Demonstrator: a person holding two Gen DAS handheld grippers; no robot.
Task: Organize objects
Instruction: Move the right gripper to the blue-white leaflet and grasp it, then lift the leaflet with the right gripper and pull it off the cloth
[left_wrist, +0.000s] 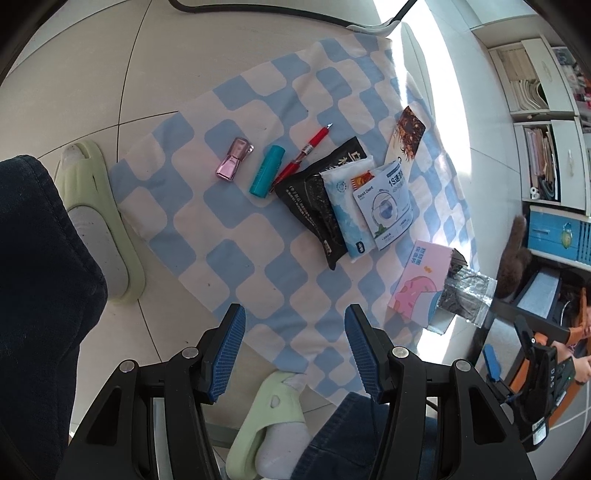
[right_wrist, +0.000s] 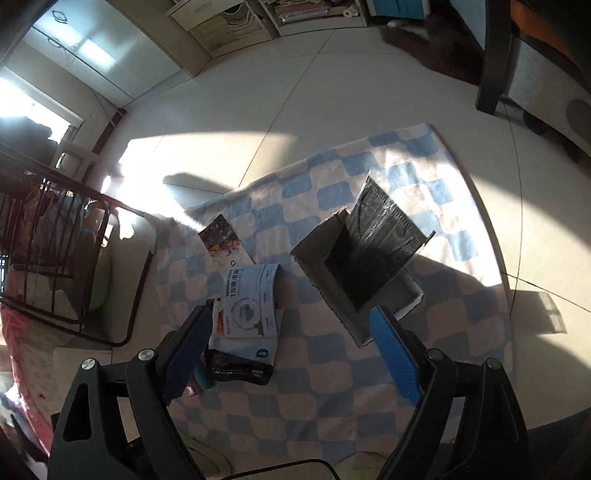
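Note:
On a blue-and-white checked cloth (left_wrist: 236, 236) lie a pink nail-polish bottle (left_wrist: 233, 163), a teal tube (left_wrist: 266, 170), a red pen (left_wrist: 307, 151), a black packet (left_wrist: 314, 203), a white-blue wipes pack (left_wrist: 345, 206), a dental sachet (left_wrist: 384, 206) and a picture card (left_wrist: 408, 134). A pink open box (left_wrist: 421, 284) holds a black foil bag (left_wrist: 463, 291). My left gripper (left_wrist: 295, 350) is open, above the cloth's near edge. My right gripper (right_wrist: 291, 354) is open, above the cloth between the sachet pile (right_wrist: 251, 306) and the box (right_wrist: 351, 280).
My feet in green slippers (left_wrist: 99, 218) stand at the cloth's edges on the tiled floor. Shelves with books (left_wrist: 535, 92) stand at the right. A dark metal rack (right_wrist: 66, 266) stands left of the cloth. A chair leg (right_wrist: 495, 66) is at the far right.

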